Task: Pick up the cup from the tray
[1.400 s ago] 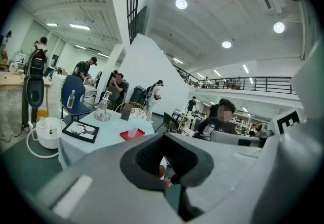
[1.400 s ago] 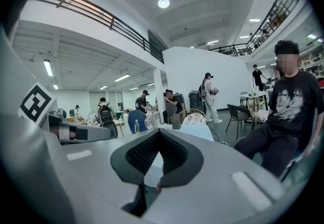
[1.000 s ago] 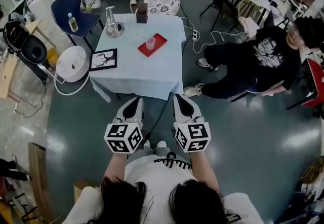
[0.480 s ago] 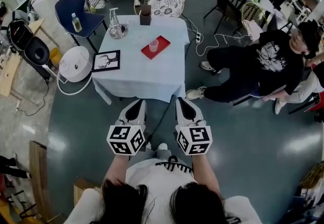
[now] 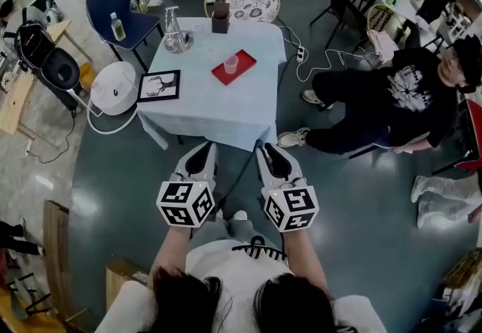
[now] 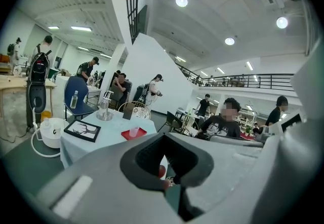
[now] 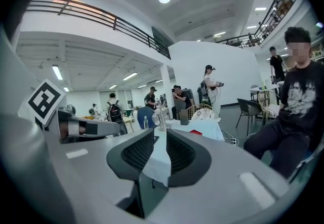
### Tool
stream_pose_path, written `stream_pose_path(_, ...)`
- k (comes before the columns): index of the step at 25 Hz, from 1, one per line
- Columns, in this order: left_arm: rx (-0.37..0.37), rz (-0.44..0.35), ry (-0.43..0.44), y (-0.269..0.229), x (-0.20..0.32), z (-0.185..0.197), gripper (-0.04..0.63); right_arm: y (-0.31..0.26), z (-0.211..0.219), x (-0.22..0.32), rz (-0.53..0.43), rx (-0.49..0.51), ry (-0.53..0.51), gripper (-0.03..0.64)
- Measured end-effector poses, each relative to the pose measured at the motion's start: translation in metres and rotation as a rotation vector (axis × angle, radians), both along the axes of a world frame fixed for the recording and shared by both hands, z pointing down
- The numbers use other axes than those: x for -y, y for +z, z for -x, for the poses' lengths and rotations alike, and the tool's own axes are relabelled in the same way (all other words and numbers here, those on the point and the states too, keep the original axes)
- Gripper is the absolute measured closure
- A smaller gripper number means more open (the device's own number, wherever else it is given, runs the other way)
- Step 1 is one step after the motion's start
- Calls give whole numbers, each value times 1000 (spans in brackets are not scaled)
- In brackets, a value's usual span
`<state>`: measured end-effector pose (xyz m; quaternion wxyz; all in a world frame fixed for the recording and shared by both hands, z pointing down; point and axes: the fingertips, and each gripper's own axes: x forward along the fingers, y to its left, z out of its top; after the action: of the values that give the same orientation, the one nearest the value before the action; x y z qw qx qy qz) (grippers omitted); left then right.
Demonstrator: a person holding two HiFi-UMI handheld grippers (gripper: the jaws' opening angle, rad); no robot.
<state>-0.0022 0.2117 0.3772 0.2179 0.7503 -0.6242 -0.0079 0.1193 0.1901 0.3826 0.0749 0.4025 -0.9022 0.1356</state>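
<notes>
Head view: cup point(image 5: 231, 63) stands upright on the red tray point(image 5: 223, 76), which sits on the far-right part of the tabletop point(image 5: 218, 102). I'm off the near edge, well apart from it. Left tool point(image 5: 203, 152) & right tool point(image 5: 265, 152) are low in front of me, side by side, pointing at the tabletop, nothing in either. A seated person point(image 5: 392, 94) has legs stretched out near the tabletop's right side.

Left gripper view: cup point(image 6: 133, 131) & tray point(image 6: 143, 131) show small and far off, up-left of the jaws. Jaws nearly together, only a thin slit btwn the pads, nothing in it.

Right gripper view: jaws have just been opening. There's a narrow gap now, w/ only tablecloth seen thru it, nothing gripped. The tray's red point(image 7: 195, 132) peeks past the jaws; can't pick out the cup here.

Step in hand, as I judge it: approach, no reach yet. To do it well:
- Walk up to the near edge first, keeping clear of those legs.
- Use the right tool, since the cup sits right of centre.
- Open the jaws much wider than the cup before arriving.
- Come in level at mid-height w/ a jaw each side, w/o nudging the tray.
- Squeeze gently, as the cup looks thin-walled and may flex, then lift straight up.
- Keep the left tool back.
</notes>
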Motion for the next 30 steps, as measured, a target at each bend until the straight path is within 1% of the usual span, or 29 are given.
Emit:
stream_pose_path(1,0,3,-3,1,1,-1,595,2,-1,0,1,-8,-8,518)
stream_pose_path(3,0,8,-8,3,3,-4,595,5,-5,2,-1,-20,-20,505)
stream_pose_path(8,26,18,-12,5,7,-6,595,6,-3,11,-1,-9,-50,467)
stream_pose_path(12,33,22,-22,12,13,-1,595,10,1,20,-2,16,-66,423)
stream_pose_path(16,31,20,-29,17,25,7,595,14,5,33,-10,18,-62,407)
stream_pose_path(24,44,27,-3,25,69,24,595,16,28,75,-37,-22,-74,369)
stream_pose_path(27,31,37,-9,29,93,38,595,21,42,96,-24,-40,-88,355)
stream_pose_path(30,32,55,-4,35,118,53,595,29,57,119,-10,-61,-92,329)
